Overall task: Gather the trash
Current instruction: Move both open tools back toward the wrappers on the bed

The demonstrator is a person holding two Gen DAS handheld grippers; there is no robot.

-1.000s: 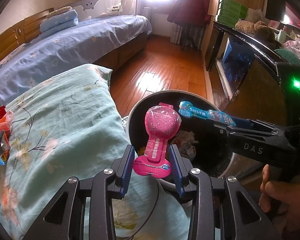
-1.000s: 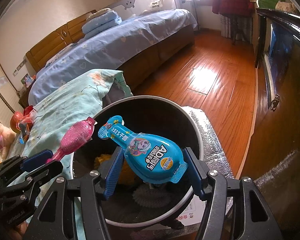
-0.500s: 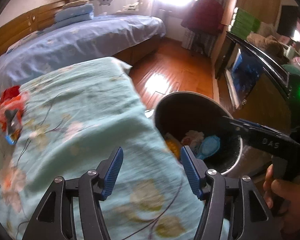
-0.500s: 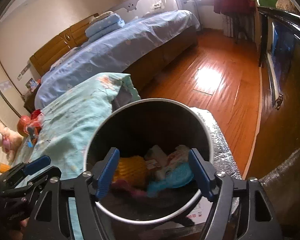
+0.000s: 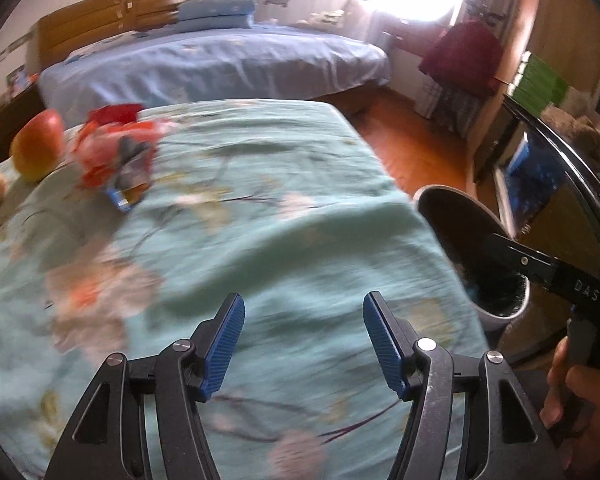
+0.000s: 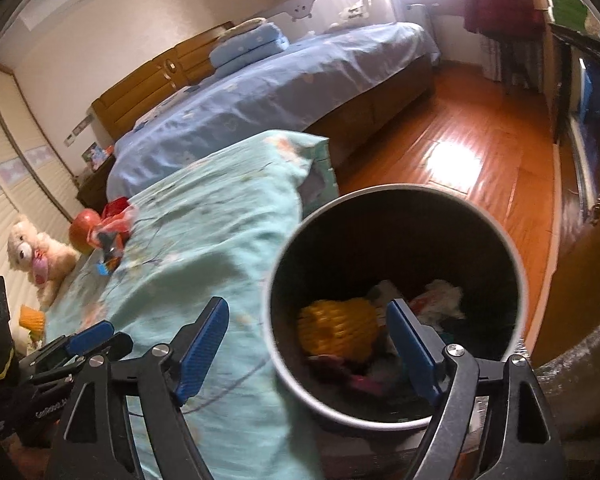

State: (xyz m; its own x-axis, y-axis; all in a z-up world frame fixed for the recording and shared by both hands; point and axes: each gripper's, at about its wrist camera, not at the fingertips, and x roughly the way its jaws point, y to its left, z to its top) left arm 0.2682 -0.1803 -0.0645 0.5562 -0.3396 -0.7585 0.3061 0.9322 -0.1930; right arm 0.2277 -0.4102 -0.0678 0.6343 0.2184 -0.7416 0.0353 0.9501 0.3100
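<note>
Teal bedspread (image 5: 284, 240) fills your view: both claws are empty, the left gripper (image 5: 303, 345) half open, the right gripper (image 6: 306, 344) spreading over the bin (image 6: 516, 264); reach next for the red wrappers (image 5: 116, 152) far from the bin.

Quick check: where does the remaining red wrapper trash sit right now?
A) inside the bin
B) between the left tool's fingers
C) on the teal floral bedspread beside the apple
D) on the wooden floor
C: the red wrapper trash lies on the teal floral bedspread next to the apple.
</note>
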